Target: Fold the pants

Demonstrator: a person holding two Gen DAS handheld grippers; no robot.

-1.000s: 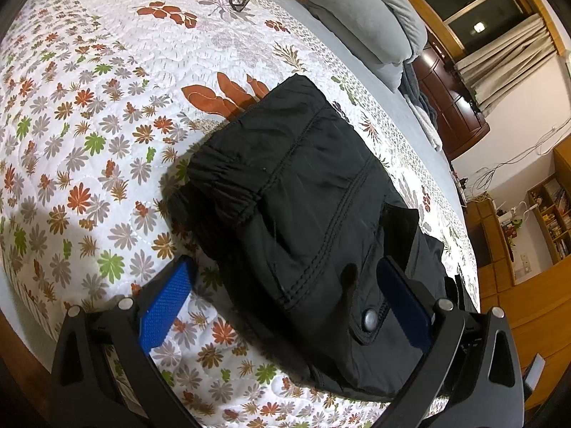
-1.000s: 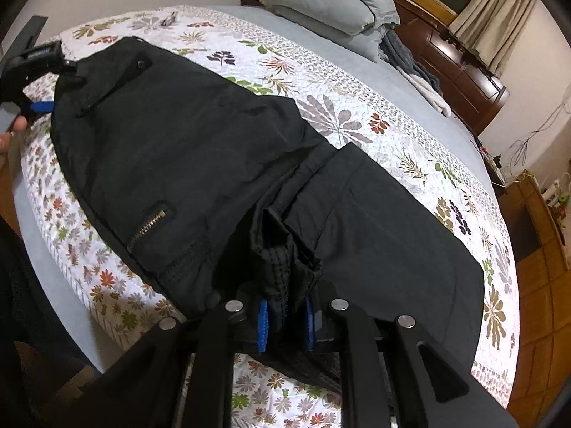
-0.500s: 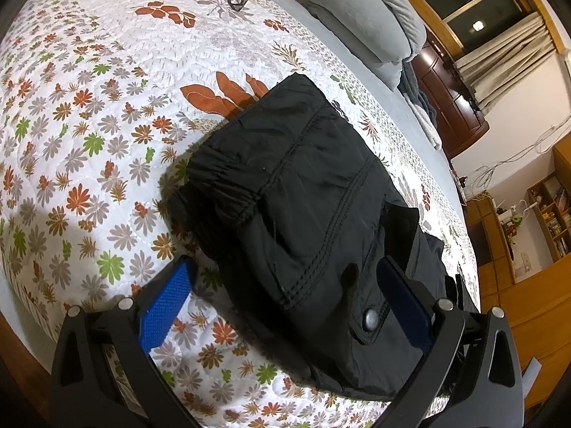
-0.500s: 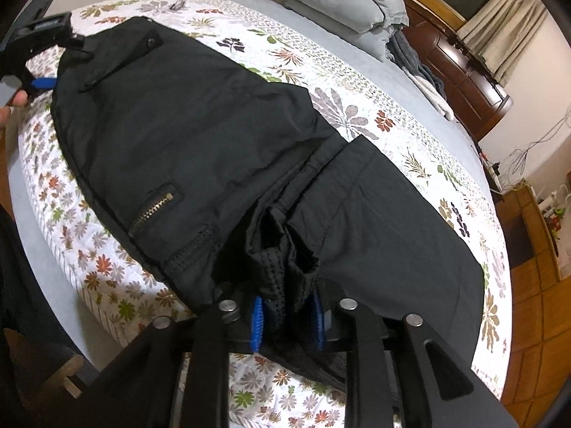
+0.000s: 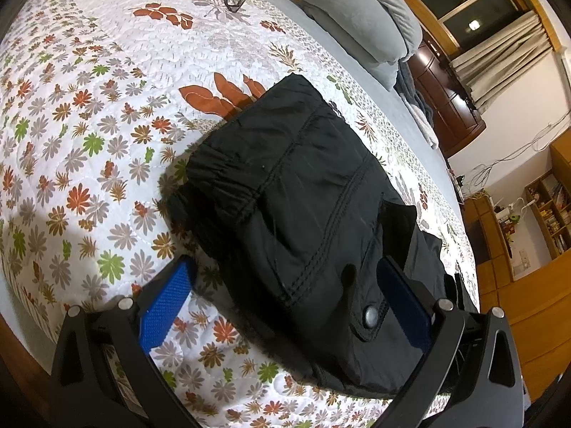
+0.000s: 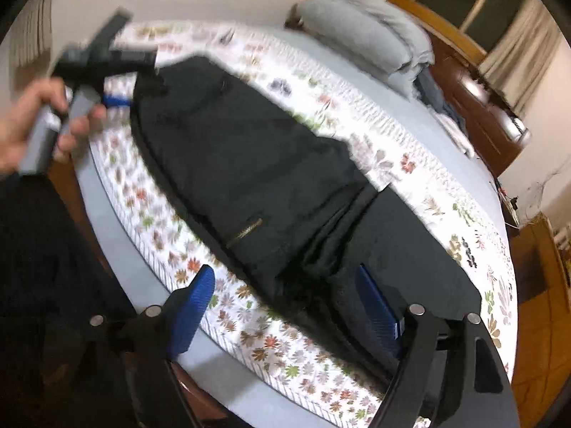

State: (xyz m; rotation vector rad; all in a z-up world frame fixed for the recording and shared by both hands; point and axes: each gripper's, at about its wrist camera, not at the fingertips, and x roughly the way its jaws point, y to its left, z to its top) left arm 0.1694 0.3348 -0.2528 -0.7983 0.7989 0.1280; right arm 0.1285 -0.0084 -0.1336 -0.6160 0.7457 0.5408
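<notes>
Black pants [image 6: 257, 178] are lying freed on the bed [image 5: 107, 107]; the right hand-held gripper [image 6: 285, 306] is now spreading after pinching the crotch fold; the left hand-held gripper [image 5: 282, 296] is staying spread, so regrasping looks next.

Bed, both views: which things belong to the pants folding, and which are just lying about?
For the job:
- black pants
- left hand-held gripper, open
- right hand-held gripper, open
- floral quilt, the folding surface

Lying about:
- grey pillows
- small dark object on the quilt, too small to identify
- bookshelf
</notes>
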